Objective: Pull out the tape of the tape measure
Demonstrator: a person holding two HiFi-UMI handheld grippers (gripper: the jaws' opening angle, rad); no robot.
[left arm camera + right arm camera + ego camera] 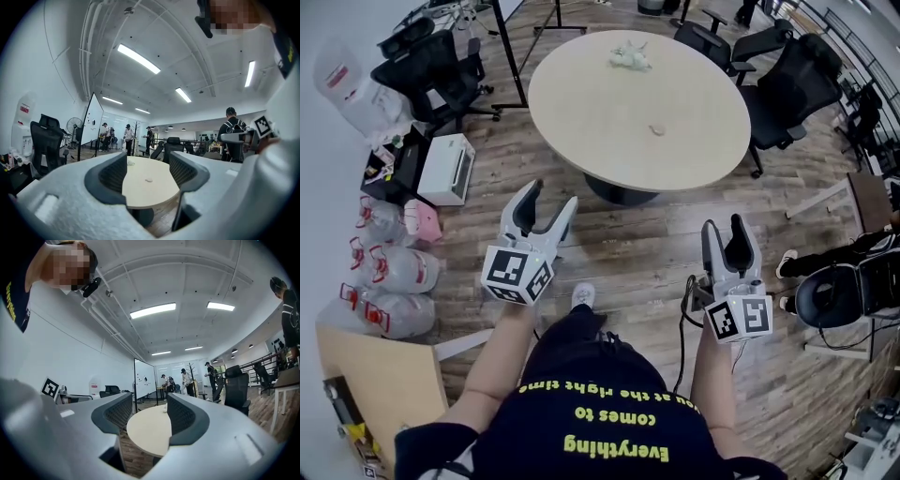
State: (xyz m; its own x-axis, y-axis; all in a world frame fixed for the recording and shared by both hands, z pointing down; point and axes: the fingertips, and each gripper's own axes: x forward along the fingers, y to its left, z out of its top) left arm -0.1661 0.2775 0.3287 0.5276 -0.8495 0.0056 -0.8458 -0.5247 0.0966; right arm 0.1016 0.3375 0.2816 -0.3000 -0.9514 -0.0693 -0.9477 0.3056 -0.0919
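Observation:
Both grippers hang in the air over the wooden floor, short of a round beige table point(609, 122). In the head view my left gripper point(553, 195) is open with nothing between its jaws. My right gripper point(724, 223) is open and empty too. On the table lie a small pale object point(657, 129) near the middle and a white crumpled thing point(630, 56) at the far side. I cannot tell whether either is the tape measure. The left gripper view frames the table point(154, 194) and the small object point(148, 179) between its open jaws. The right gripper view shows the table point(145, 430) between its open jaws.
Black office chairs point(787, 89) stand at the table's far right and another point(431, 70) at the left. Stuffed clear bags point(394, 281) and a white box point(447, 167) line the left wall. A whiteboard stand's legs point(511, 66) are beside the table. People point(128, 139) stand far off.

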